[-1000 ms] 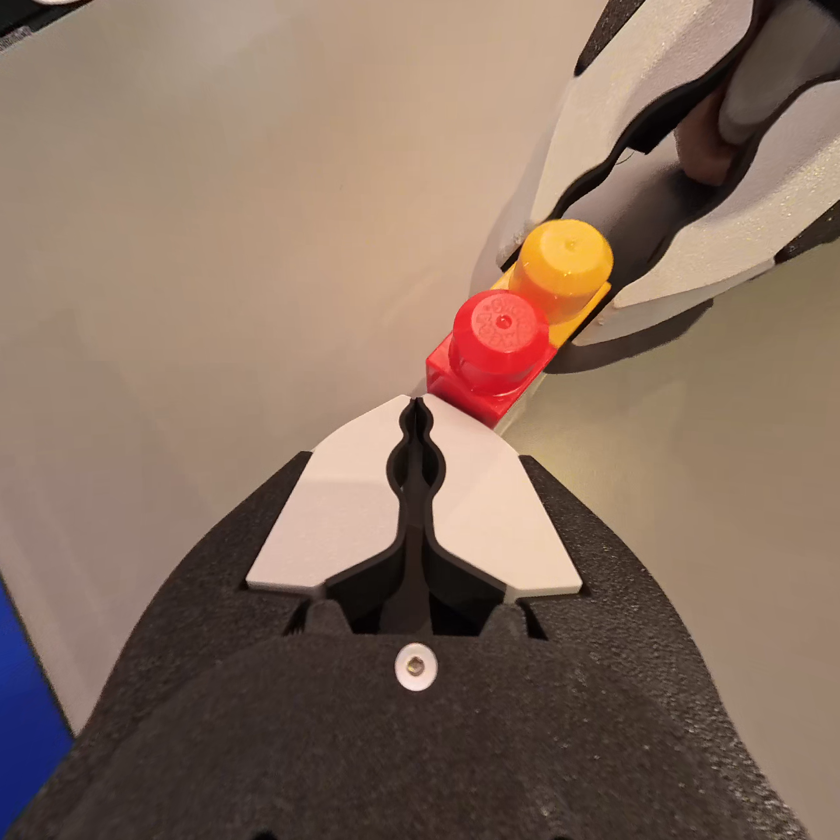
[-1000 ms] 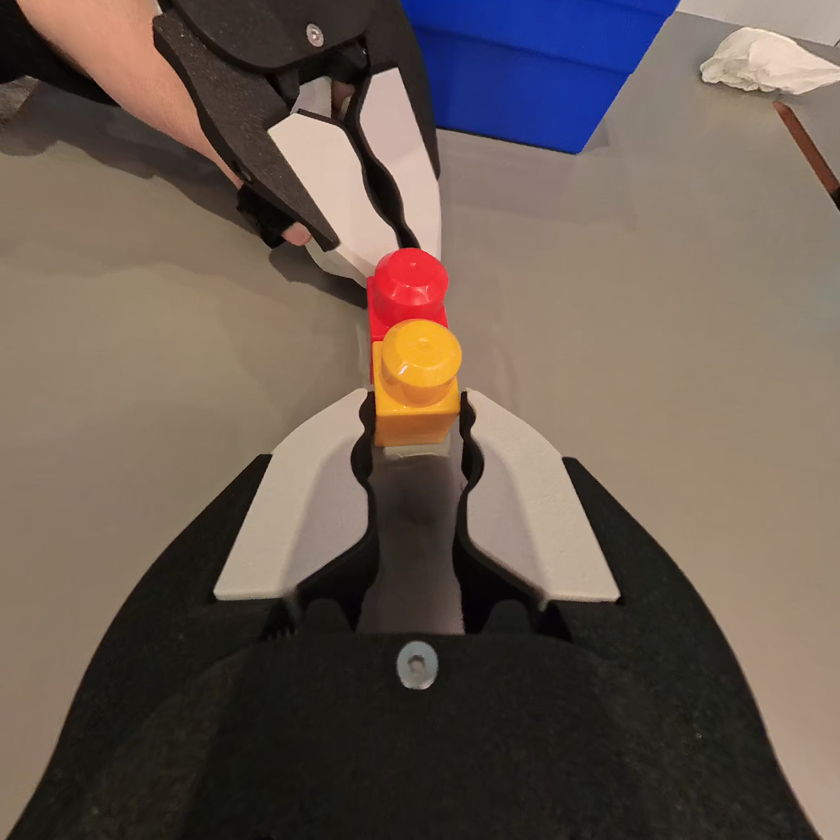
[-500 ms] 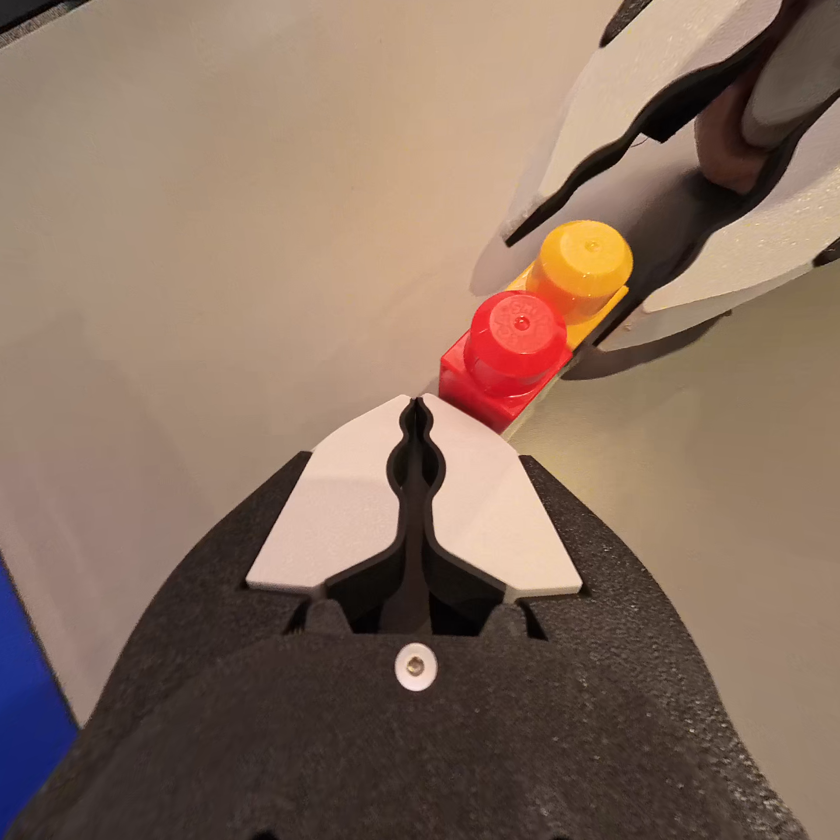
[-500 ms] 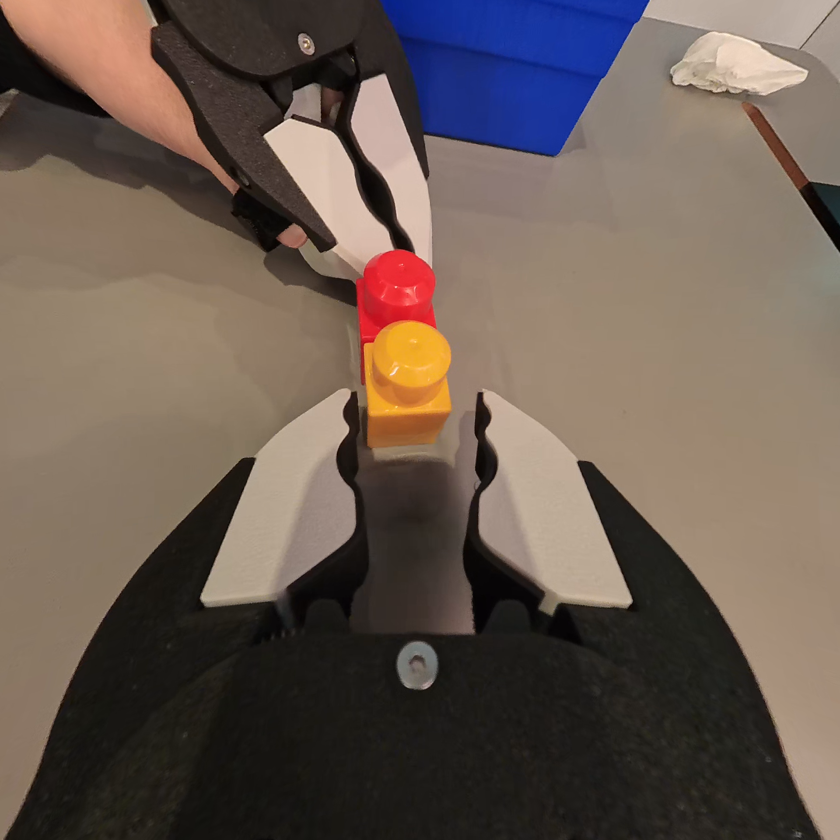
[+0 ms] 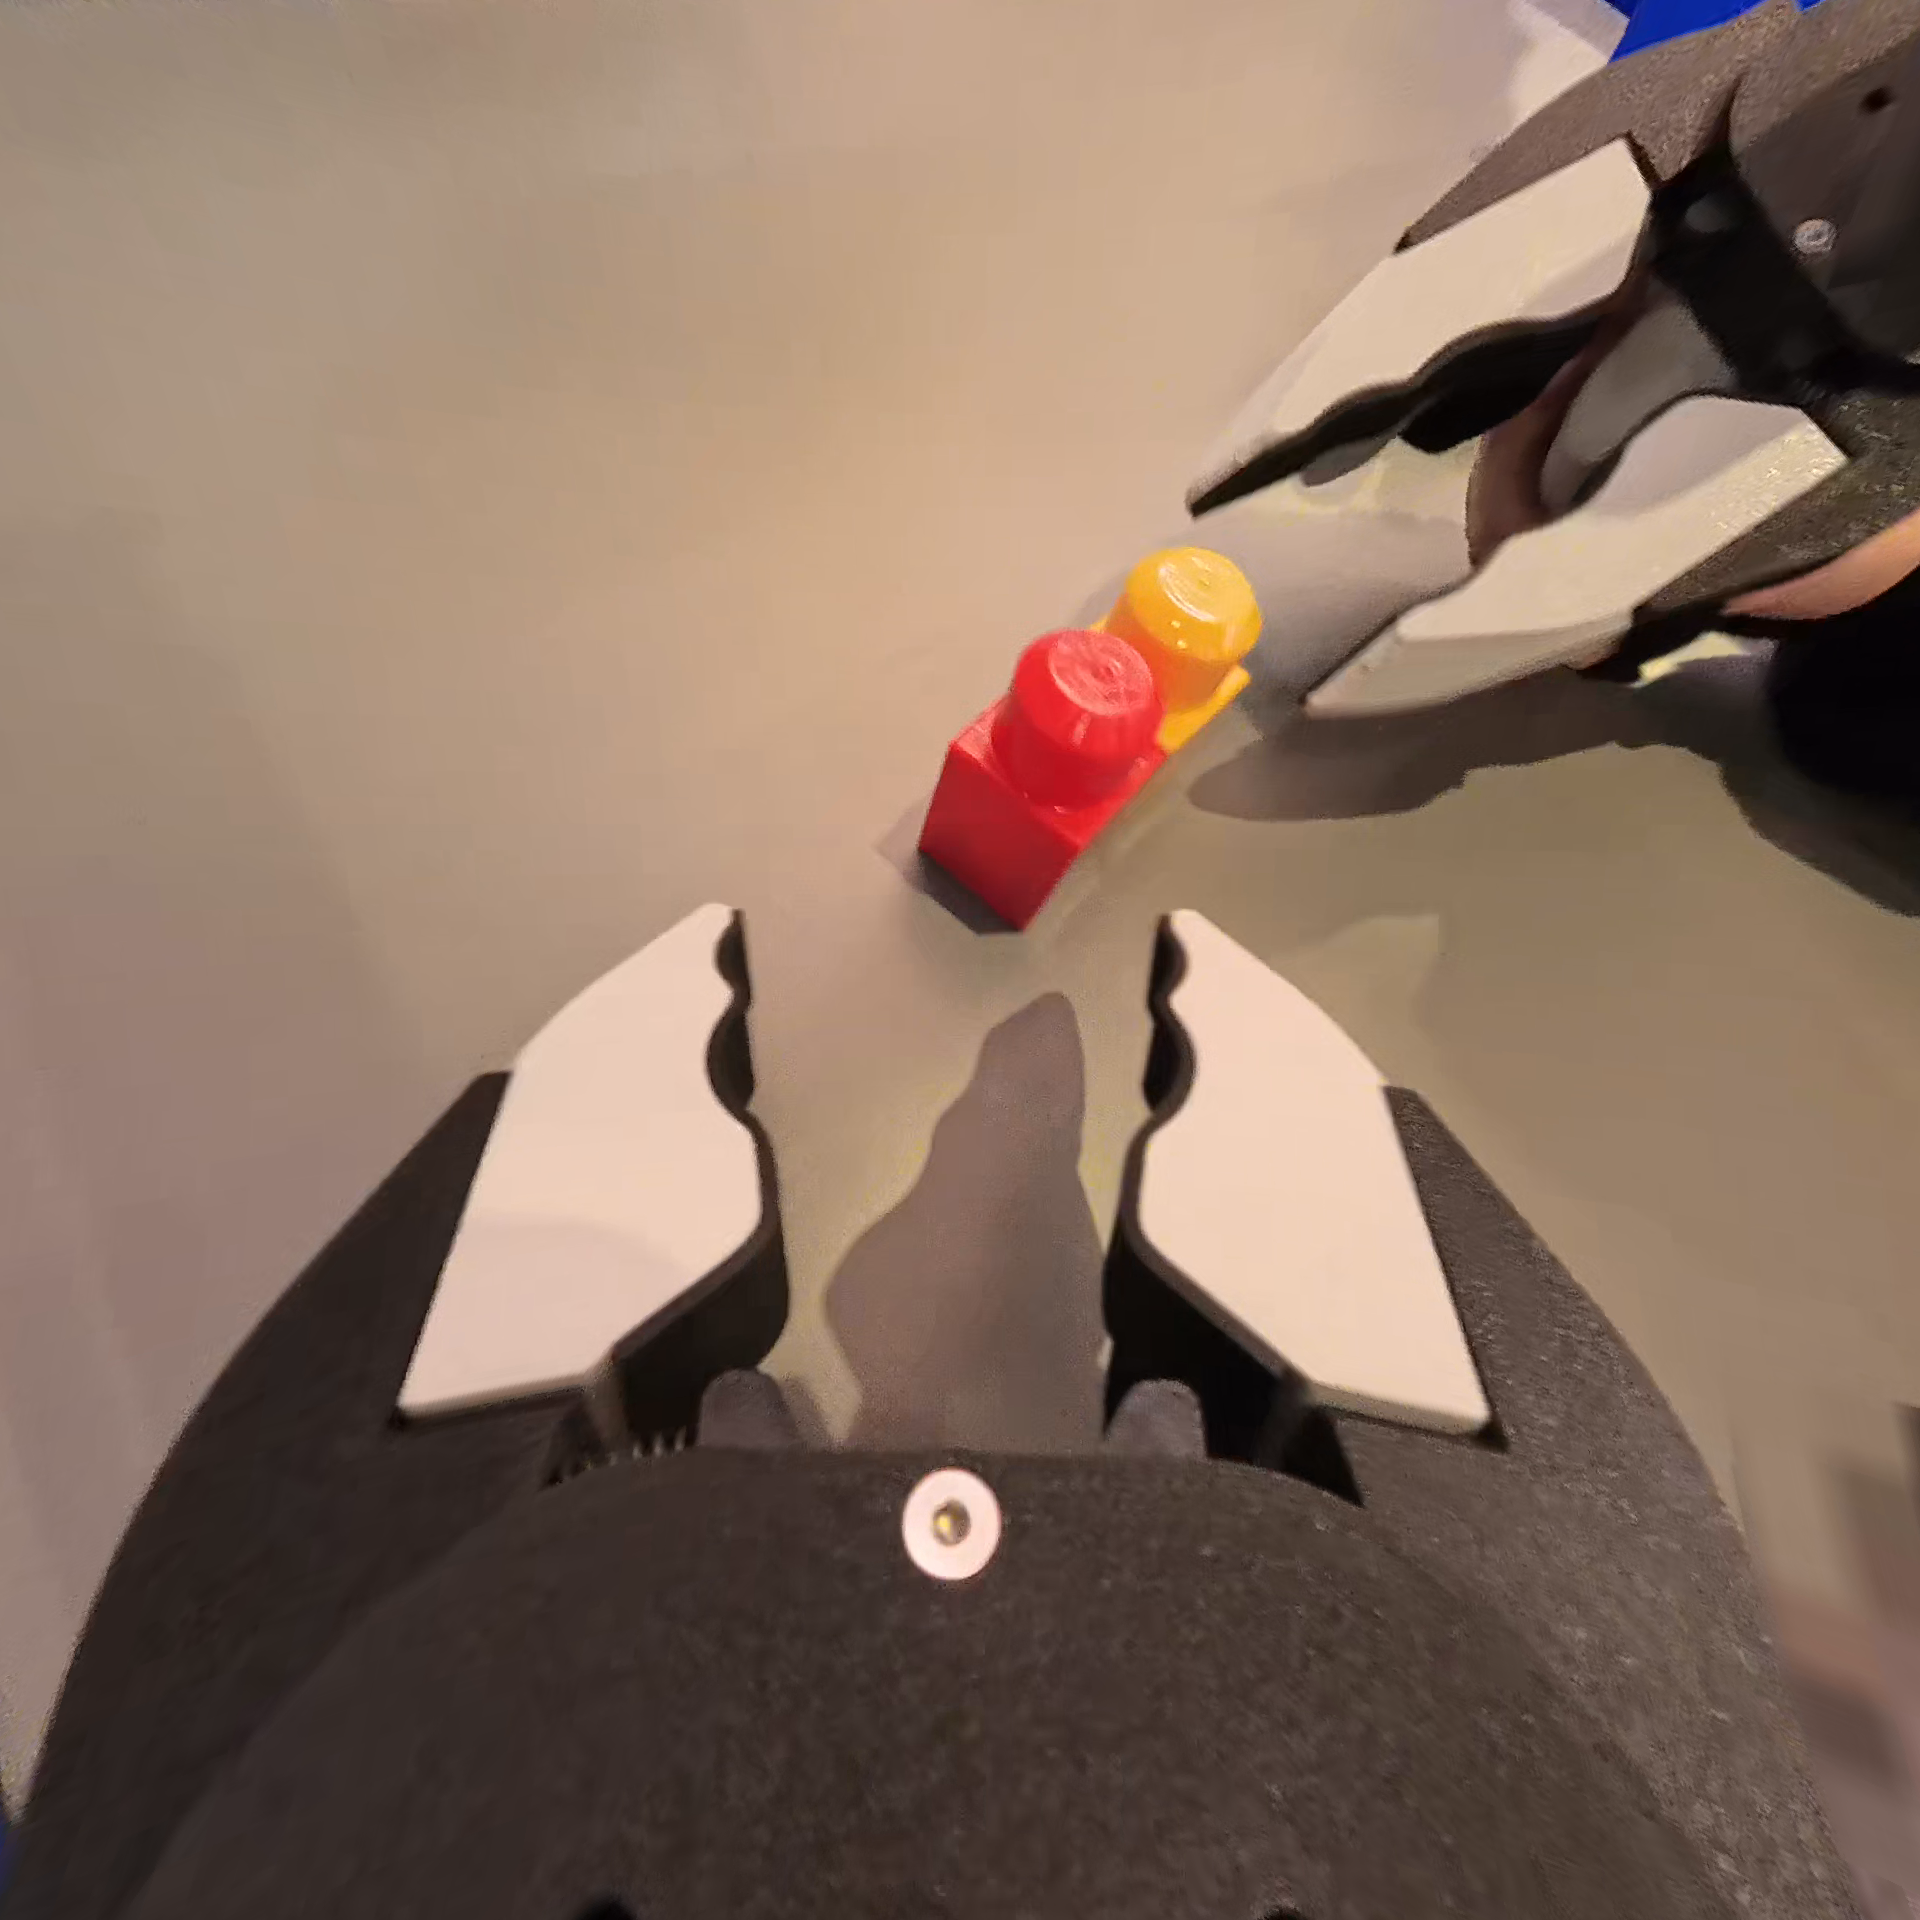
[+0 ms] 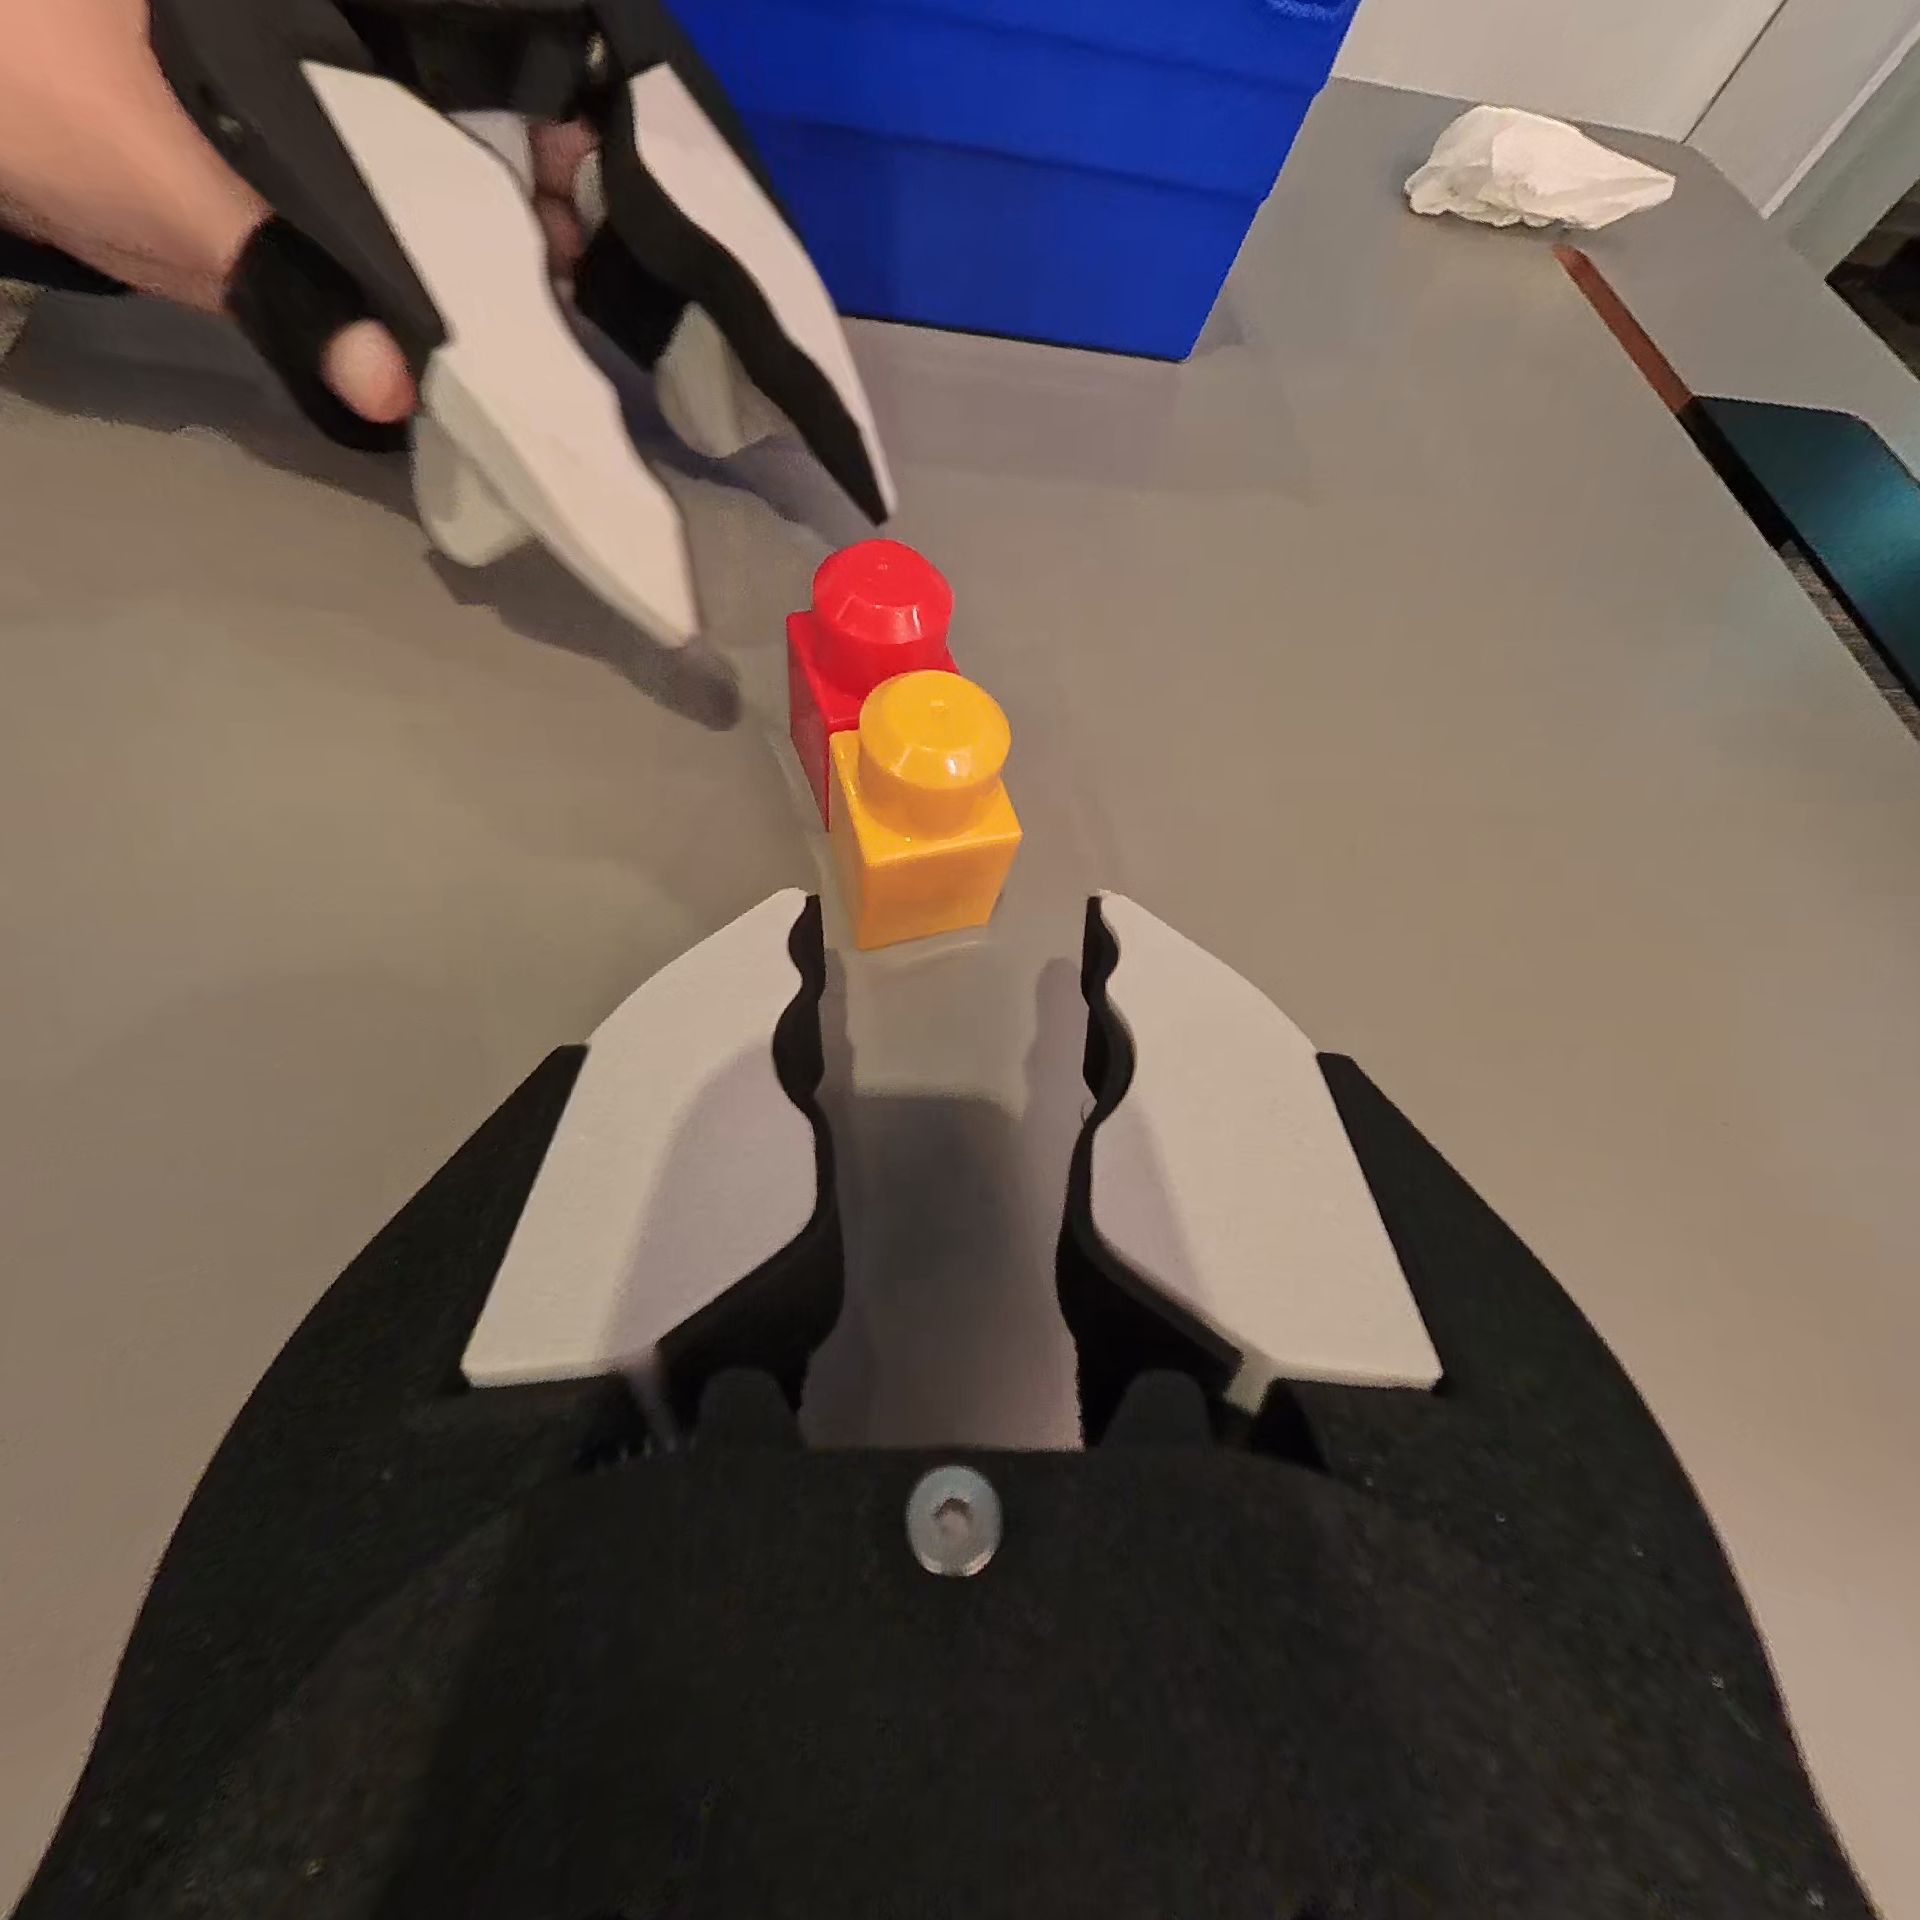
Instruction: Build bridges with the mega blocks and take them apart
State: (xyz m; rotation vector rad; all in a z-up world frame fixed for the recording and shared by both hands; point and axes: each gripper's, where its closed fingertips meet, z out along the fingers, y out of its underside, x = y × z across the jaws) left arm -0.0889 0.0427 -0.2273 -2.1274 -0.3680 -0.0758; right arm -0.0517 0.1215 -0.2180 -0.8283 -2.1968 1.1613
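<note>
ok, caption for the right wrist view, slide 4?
Open right gripper behind yellow block, red block beyond it, open left gripper opposite.

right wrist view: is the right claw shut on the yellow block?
No. The right claw is open, with the yellow block standing free on the table just ahead of its tips, touching the red block behind it.

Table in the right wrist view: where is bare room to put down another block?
Free: the grey table right of the red block and yellow block, before the blue box and white cloth. Crowded: left of the blocks, where the left claw hangs.
</note>
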